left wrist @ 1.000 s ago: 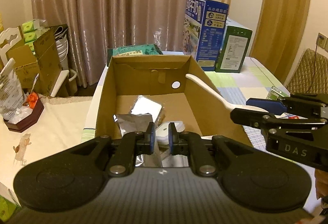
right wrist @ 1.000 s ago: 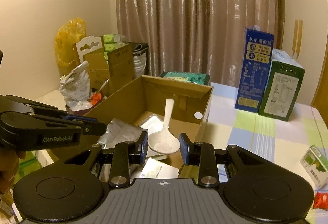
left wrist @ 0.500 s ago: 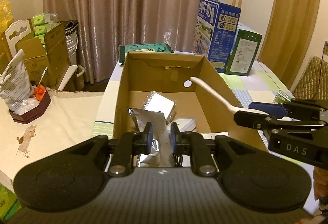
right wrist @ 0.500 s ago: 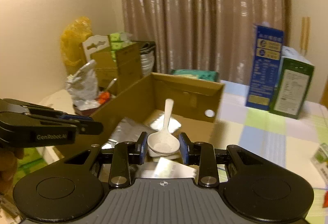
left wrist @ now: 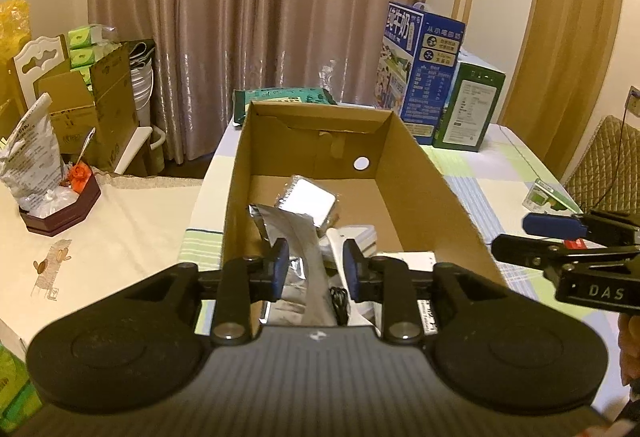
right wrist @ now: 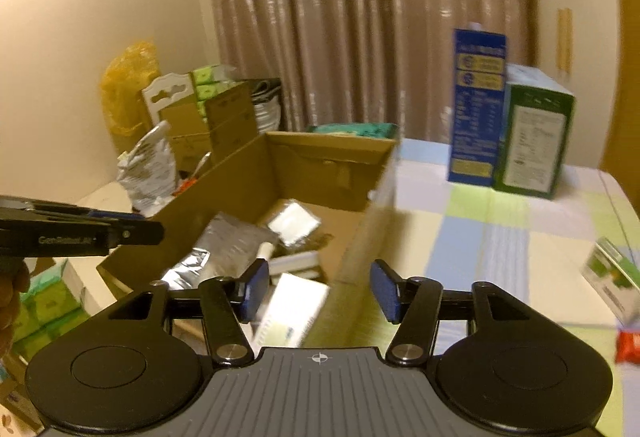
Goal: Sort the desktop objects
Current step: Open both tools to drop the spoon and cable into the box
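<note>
Now released: white spoon (right wrist: 265, 250) in box (right wrist: 248, 173); right gripper (right wrist: 318, 291) wide, empty; left gripper (left wrist: 313, 264) part-open, empty. Risks clipping box wall.

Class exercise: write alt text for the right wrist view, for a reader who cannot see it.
The right hand-held gripper hangs open and empty over the near right edge of a cardboard box holding silver foil packets and a white booklet. The picture is blurred.

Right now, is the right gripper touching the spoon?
Apart. The left wrist view shows the right gripper open outside the box, whose side wall stands between it and the spoon lying inside.
</note>
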